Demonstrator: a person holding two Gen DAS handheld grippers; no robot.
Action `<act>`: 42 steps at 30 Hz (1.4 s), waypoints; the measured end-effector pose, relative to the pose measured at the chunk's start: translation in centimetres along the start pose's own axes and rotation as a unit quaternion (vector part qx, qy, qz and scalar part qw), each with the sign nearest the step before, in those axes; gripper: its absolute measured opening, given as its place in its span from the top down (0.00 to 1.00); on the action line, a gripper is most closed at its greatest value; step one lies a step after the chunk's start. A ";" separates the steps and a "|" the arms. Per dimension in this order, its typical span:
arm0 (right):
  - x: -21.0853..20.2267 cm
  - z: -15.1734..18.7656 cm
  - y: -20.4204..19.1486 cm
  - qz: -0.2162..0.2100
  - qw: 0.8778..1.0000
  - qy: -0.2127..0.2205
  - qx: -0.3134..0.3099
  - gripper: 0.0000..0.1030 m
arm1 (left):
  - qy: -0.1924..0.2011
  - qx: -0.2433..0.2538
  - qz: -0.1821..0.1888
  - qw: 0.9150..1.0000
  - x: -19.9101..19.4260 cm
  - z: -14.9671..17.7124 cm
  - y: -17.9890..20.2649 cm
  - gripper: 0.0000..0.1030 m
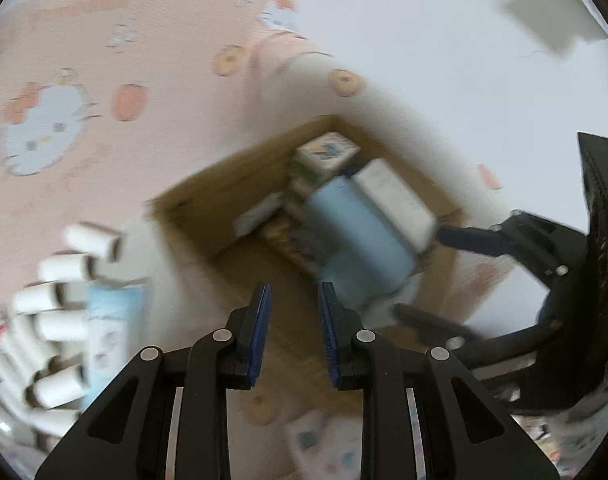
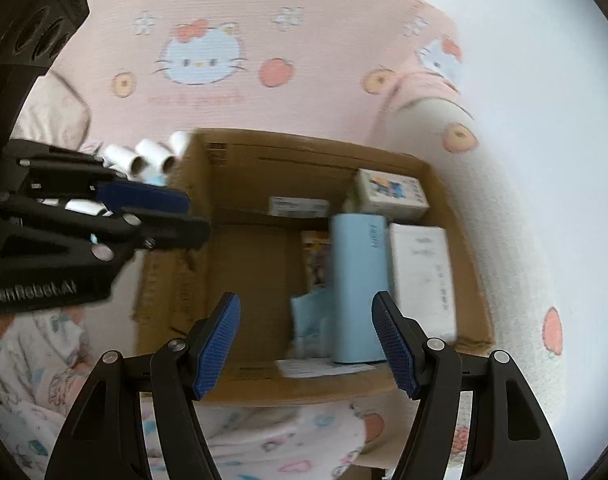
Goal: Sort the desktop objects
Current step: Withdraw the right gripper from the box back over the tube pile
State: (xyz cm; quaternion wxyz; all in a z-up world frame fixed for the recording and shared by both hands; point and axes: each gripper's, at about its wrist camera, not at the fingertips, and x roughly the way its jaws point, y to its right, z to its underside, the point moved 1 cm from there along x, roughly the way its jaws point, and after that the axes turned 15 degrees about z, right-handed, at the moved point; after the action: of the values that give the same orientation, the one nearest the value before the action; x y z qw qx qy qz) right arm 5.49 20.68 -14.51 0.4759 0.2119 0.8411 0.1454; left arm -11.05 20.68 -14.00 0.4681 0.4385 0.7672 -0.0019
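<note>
A brown cardboard box [image 2: 263, 148] sits on the pink cartoon-print bedding; it also shows in the left wrist view [image 1: 207, 196]. Inside lie a pale blue box [image 2: 358, 280], a white box [image 2: 422, 272], a small printed box [image 2: 392, 194] and a colourful packet [image 2: 316, 260]. My right gripper [image 2: 306, 344] is open and empty just above the box's near side. My left gripper [image 1: 293, 332] is open by a narrow gap and empty, over the box's left edge; in the right wrist view it shows at the left [image 2: 175, 216]. The pale blue box [image 1: 360, 236] is blurred in the left view.
Several white cardboard-core rolls [image 1: 51, 320] and a pale blue tube [image 1: 111, 332] lie left of the box; the rolls also show in the right wrist view [image 2: 147, 156]. Patterned white cloth [image 2: 283, 440] lies in front. A white wall [image 1: 444, 40] is behind.
</note>
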 end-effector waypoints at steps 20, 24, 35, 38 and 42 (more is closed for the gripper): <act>-2.6 -2.7 -12.2 -0.047 0.991 0.060 -0.111 0.36 | -0.066 -0.156 -0.171 0.971 -3.9 10.8 -13.7 0.77; -2.6 -3.1 -14.9 -0.067 0.987 0.067 -0.130 0.36 | -0.067 -0.125 -0.187 0.972 -3.7 10.4 -15.2 0.77; 1.8 -3.8 -22.1 -0.099 0.981 0.043 -0.158 0.36 | -0.035 -0.216 -0.144 0.965 -4.4 13.0 -22.4 0.77; 3.0 -4.2 -23.2 -0.138 0.979 0.030 -0.149 0.36 | -0.043 -0.252 -0.094 0.962 -4.2 14.6 -24.5 0.77; 4.3 -4.8 -24.5 -0.136 0.980 0.032 -0.145 0.36 | -0.030 -0.337 0.007 0.941 -4.2 17.1 -26.8 0.70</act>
State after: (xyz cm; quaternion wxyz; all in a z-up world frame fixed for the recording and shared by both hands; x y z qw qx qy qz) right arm -6.00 1.29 -26.20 0.4901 0.0199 0.8466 0.2064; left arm -16.17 -5.68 -31.50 0.6111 0.2602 0.7054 0.2476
